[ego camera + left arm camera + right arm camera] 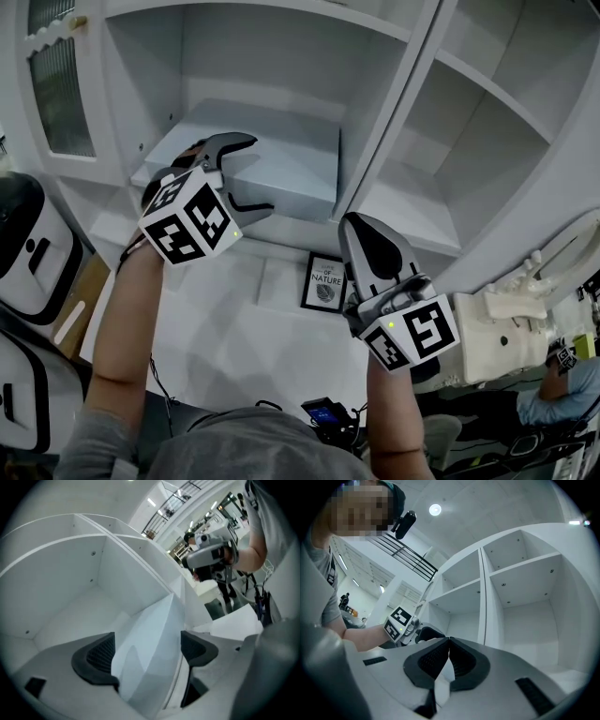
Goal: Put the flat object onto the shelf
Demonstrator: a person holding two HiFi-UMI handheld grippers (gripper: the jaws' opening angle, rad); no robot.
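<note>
Keeping the left gripper's jaws spread clear of the pale flat white slab lying on the white cupboard shelf should avoid dragging it — the right gripper is pressed together, empty.

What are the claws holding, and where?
Nothing. The left claw is open around the near edge of the flat white box; the right claw is shut, empty.

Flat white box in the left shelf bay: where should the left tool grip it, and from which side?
Probably its near edge, from the open front. The shelf bay walls off the back and sides of the flat white box, and its broad faces look too wide; only its thin side fits between jaws. The left tool straddles that edge, jaws open, not pressing.
</note>
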